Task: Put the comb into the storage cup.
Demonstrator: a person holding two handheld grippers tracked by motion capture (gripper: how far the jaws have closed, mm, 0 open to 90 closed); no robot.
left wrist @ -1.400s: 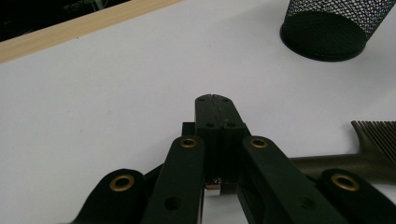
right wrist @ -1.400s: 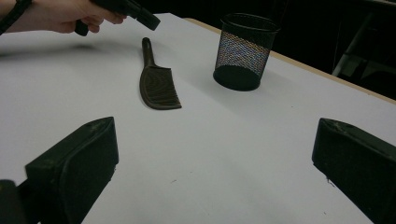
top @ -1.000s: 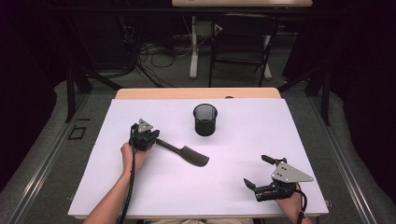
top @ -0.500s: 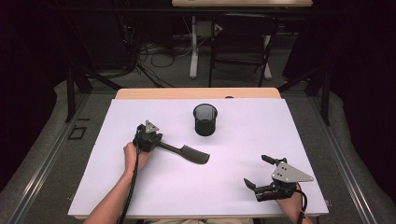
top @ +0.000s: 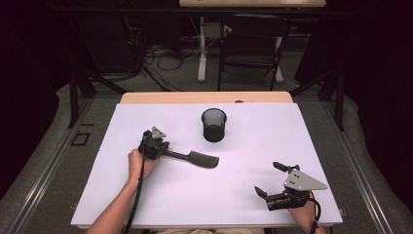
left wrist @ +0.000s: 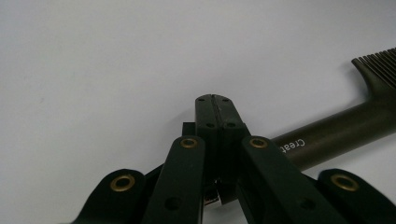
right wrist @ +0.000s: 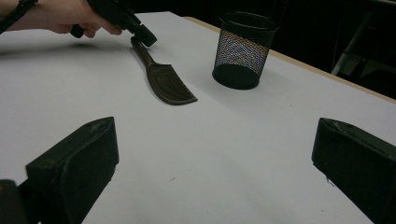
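Centrally, left gripper (top: 164,151) jaws clench the comb (top: 195,158) handle; right gripper (top: 271,180), jaws released, sits near the bench (top: 311,146) front edge.

In the left gripper view, we lose the comb's (left wrist: 336,133) handle end behind the left tongs (left wrist: 215,100), so we cannot tell whether they grip it or rest beside it. Its teeth run off the right edge, and its white lettering is cut short behind the tongs. In the right gripper view, the right tongs (right wrist: 215,154) are cut off at the bottom.
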